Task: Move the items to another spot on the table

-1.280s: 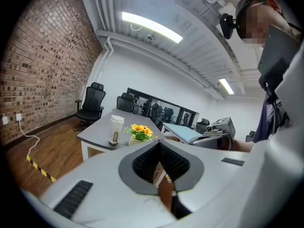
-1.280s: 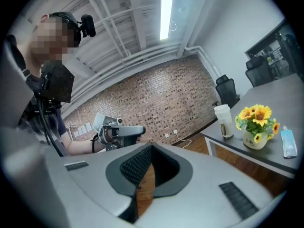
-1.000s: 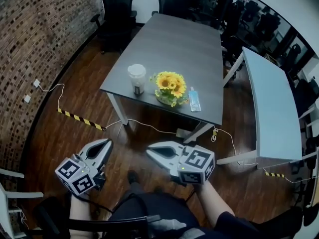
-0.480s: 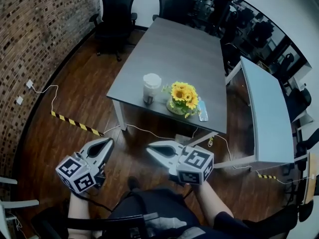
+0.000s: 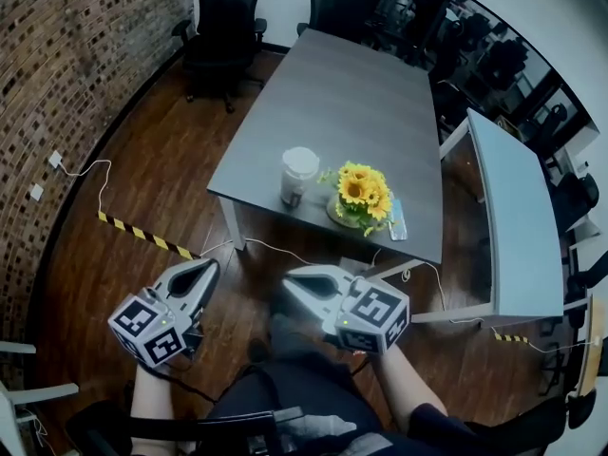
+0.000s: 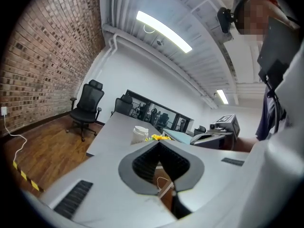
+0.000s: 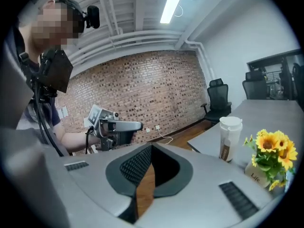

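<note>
On the near end of the grey table [image 5: 351,93] stand a white lidded cup [image 5: 298,174] and a pot of sunflowers [image 5: 363,190], with a small clear bluish packet [image 5: 398,218] lying at the edge to their right. My left gripper [image 5: 211,266] and right gripper [image 5: 288,279] hang low over the wooden floor, short of the table, both shut and empty. In the left gripper view the cup [image 6: 139,134] and flowers [image 6: 156,137] sit just beyond the shut left gripper [image 6: 158,142]. The right gripper view shows the cup [image 7: 230,139] and sunflowers [image 7: 270,153] right of the shut right gripper [image 7: 151,147].
A second pale table [image 5: 518,226] stands to the right. Black office chairs [image 5: 226,8] sit at the far end. Yellow-black tape [image 5: 142,233] and white cables [image 5: 285,249] cross the floor near the table legs. A brick wall [image 5: 57,55] runs along the left.
The table with cup and flowers has shifted lower and rightward in the head view as I came closer. Both grippers stay shut, side by side.
</note>
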A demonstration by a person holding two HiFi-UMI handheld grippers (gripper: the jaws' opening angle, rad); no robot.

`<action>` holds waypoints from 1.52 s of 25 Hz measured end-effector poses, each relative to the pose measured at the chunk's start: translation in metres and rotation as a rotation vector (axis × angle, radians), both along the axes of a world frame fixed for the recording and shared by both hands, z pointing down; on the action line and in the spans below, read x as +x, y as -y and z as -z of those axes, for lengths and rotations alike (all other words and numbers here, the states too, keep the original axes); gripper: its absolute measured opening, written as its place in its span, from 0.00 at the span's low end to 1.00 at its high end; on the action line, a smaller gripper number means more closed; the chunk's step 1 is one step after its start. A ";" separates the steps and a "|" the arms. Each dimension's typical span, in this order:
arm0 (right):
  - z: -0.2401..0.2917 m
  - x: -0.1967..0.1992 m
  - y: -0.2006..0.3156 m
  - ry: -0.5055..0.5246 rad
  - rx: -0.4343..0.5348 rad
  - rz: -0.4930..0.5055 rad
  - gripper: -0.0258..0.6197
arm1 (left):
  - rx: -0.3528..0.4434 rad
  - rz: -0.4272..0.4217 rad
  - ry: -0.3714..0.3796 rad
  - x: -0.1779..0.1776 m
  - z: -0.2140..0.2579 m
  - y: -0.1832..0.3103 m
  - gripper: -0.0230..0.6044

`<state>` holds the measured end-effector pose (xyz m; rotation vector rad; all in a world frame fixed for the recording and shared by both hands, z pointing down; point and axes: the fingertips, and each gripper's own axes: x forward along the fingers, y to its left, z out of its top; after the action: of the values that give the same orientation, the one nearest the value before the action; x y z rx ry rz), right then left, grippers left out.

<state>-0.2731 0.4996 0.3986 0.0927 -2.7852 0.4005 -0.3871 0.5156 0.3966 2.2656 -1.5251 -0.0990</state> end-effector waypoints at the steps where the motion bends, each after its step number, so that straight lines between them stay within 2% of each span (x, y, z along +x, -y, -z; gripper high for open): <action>1: -0.005 0.000 0.006 -0.002 -0.009 -0.007 0.01 | -0.010 -0.005 0.008 0.000 -0.003 0.006 0.03; 5: -0.024 -0.001 0.045 -0.026 -0.033 -0.029 0.01 | -0.039 -0.011 0.013 -0.001 -0.014 0.040 0.03; 11: -0.035 -0.018 0.104 -0.041 -0.003 -0.052 0.01 | -0.101 -0.065 0.105 -0.009 -0.020 0.103 0.03; 15: -0.046 -0.015 0.134 -0.028 -0.054 -0.051 0.01 | -0.143 -0.064 0.123 -0.008 -0.030 0.144 0.03; 20: -0.043 -0.022 0.171 0.014 -0.070 -0.044 0.01 | -0.160 -0.080 0.147 -0.010 -0.034 0.186 0.04; 26: -0.048 -0.022 0.192 0.027 -0.107 -0.132 0.01 | -0.143 -0.215 0.211 -0.006 -0.047 0.222 0.04; 29: -0.049 -0.024 0.205 0.011 -0.104 -0.216 0.01 | -0.136 -0.311 0.248 -0.008 -0.056 0.241 0.05; 35: -0.034 -0.039 0.215 0.021 -0.121 -0.429 0.01 | -0.098 -0.524 0.268 -0.027 -0.068 0.268 0.06; 38: -0.034 -0.049 0.219 0.006 -0.104 -0.488 0.01 | -0.072 -0.594 0.272 -0.035 -0.077 0.285 0.06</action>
<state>-0.3223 0.2808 0.4321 0.7547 -2.7181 0.6589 -0.4217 0.2309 0.4733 2.6460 -0.8830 0.4383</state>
